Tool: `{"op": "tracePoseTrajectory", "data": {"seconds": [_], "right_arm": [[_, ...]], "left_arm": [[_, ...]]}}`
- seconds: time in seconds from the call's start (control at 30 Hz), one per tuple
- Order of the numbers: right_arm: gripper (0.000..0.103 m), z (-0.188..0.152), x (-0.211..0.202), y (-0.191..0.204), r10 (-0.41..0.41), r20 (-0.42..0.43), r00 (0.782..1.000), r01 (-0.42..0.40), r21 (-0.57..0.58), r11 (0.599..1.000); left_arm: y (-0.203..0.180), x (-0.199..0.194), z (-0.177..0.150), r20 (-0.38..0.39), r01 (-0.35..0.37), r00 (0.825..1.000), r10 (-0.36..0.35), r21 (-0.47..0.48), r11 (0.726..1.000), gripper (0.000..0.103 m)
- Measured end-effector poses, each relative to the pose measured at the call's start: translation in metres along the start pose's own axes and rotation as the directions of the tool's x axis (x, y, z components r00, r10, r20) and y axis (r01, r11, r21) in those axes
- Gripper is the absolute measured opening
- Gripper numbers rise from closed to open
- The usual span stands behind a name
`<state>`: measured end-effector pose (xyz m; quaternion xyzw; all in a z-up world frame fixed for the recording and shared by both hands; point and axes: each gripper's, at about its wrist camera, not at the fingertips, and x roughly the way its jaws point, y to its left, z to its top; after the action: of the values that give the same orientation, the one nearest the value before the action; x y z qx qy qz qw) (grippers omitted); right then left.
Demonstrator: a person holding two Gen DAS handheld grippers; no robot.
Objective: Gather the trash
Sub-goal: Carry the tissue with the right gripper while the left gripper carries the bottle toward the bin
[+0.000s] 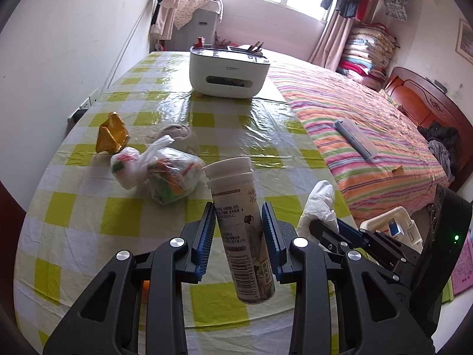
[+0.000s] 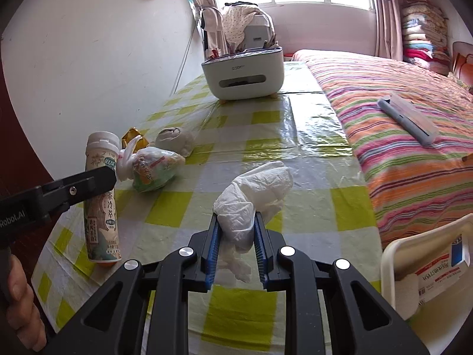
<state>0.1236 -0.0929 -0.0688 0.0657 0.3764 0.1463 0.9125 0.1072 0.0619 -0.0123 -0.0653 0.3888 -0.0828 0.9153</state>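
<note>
My left gripper [image 1: 238,213] is shut on a white plastic drink bottle [image 1: 241,224] with a printed label, held upright above the green-checked tablecloth [image 1: 118,216]. The same bottle [image 2: 102,195] shows at the left of the right wrist view, in the left gripper's black finger. My right gripper [image 2: 236,222] is shut on a crumpled white tissue [image 2: 254,195], lifted off the table; this tissue [image 1: 320,204] also shows right of the bottle. On the table lie a knotted plastic bag of wrappers [image 1: 159,174], a gold foil wrapper [image 1: 112,134] and a greyish wad [image 1: 174,131].
A white box-shaped appliance [image 1: 229,72] stands at the table's far end. A bed with a striped cover [image 1: 369,124] runs along the right, a grey flat item [image 1: 354,139] on it. A white basket [image 2: 425,266] with cartons sits low at the right. A wall borders the left.
</note>
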Motion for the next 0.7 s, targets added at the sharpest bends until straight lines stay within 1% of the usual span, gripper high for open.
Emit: {"op": "tracePoseTrajectory", "data": {"seconds": [0.3, 0.7], "right_arm": [[0.022, -0.002, -0.019, -0.020, -0.044, 0.032, 0.998, 0.044, 0.016, 0.999], [0.022, -0.008, -0.044, -0.050, -0.101, 0.069, 0.992, 0.097, 0.065, 0.993]], "left_arm": [[-0.030, 0.002, -0.006, -0.010, 0.032, 0.999, -0.031, 0.058, 0.998, 0.032], [-0.072, 0.006, -0.016, -0.029, 0.076, 0.997, -0.073, 0.128, 0.989, 0.032]]}}
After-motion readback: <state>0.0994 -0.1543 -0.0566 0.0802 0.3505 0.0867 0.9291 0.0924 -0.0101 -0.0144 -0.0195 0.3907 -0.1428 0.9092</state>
